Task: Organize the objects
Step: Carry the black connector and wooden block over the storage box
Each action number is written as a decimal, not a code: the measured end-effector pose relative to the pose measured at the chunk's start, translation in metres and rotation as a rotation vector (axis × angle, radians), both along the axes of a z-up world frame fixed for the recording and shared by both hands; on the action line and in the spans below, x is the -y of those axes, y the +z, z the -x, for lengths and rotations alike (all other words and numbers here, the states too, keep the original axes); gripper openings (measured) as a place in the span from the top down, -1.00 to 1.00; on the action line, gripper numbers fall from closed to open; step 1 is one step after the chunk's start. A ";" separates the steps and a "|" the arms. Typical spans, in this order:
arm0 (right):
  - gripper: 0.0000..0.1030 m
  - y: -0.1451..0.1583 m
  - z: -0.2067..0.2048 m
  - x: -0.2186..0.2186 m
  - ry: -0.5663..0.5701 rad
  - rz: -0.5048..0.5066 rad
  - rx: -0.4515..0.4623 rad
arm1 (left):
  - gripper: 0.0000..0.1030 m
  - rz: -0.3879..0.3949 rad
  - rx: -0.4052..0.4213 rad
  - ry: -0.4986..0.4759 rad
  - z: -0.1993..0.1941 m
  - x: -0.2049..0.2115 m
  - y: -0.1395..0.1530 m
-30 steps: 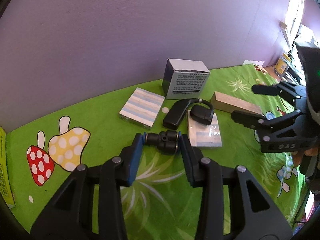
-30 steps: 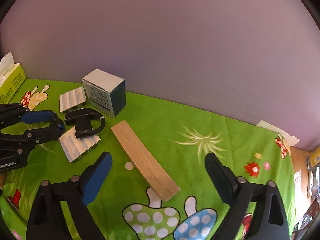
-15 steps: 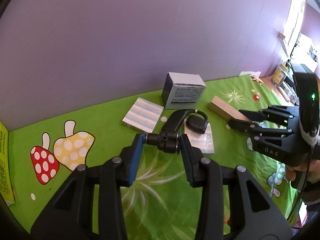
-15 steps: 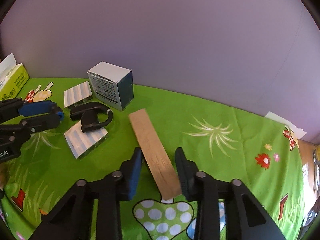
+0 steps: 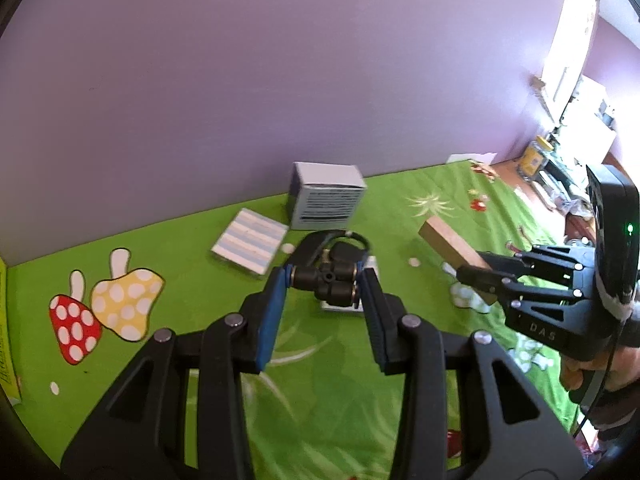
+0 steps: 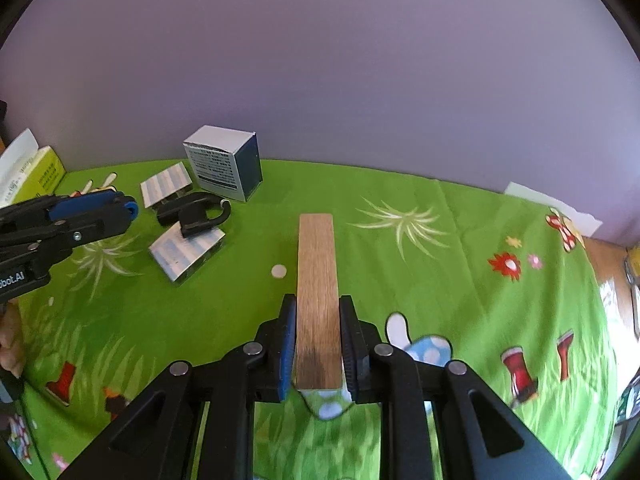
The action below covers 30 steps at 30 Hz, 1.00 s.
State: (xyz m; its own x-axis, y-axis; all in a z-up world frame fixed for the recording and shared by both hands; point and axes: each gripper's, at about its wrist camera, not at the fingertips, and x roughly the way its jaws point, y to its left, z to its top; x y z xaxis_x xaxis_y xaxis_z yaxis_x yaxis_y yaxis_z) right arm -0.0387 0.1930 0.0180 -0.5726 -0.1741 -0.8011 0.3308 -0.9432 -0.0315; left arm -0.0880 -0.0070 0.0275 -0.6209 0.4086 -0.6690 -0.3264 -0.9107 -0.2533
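Two items are in hand at once. The left tongs (image 5: pixel 323 285) are clamped on a black tube fitting (image 5: pixel 326 280), a small Y-shaped connector pinched across its ends between the blue pads and held above the green patterned surface (image 5: pixel 192 240). The right tongs (image 6: pixel 318 340) are clamped on a wooden block (image 6: pixel 317 280), gripped by its long sides near the close end, so most of its length juts forward past the fingertips.

The rest of the objects sit together near the purple wall: a small printed box (image 6: pixel 222 168), two striped pads (image 5: pixel 250 240) and a black curved hook-like piece (image 6: pixel 192 212) that lies partly on the nearer pad.

The step in hand looks like carrying both items toward that group. With the block held at one end, the far end probably wants to droop or swing, so a level wrist and a slow approach would serve it well. It seems wise to lower the far end first, then the near end, and release only once the block lies flat on the surface. The fitting is round and small; it could roll when freed, so setting it down low, against a pad or the box, would likely keep it in place.
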 end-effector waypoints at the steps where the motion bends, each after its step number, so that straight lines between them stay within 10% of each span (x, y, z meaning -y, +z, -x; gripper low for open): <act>1: 0.58 0.001 -0.004 -0.001 -0.004 0.003 -0.001 | 0.18 -0.005 -0.005 -0.012 -0.002 -0.003 0.002; 30: 0.58 0.014 -0.093 -0.085 -0.207 0.067 0.014 | 0.18 -0.135 -0.024 -0.305 -0.130 -0.104 0.043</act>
State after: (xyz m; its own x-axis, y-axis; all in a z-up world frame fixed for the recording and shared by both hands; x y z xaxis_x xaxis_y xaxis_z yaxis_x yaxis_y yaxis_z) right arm 0.0539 0.2784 0.0316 -0.5904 -0.1067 -0.8000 0.1293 -0.9909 0.0368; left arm 0.0416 0.0966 0.0702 -0.4711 0.6625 -0.5824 -0.5865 -0.7284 -0.3542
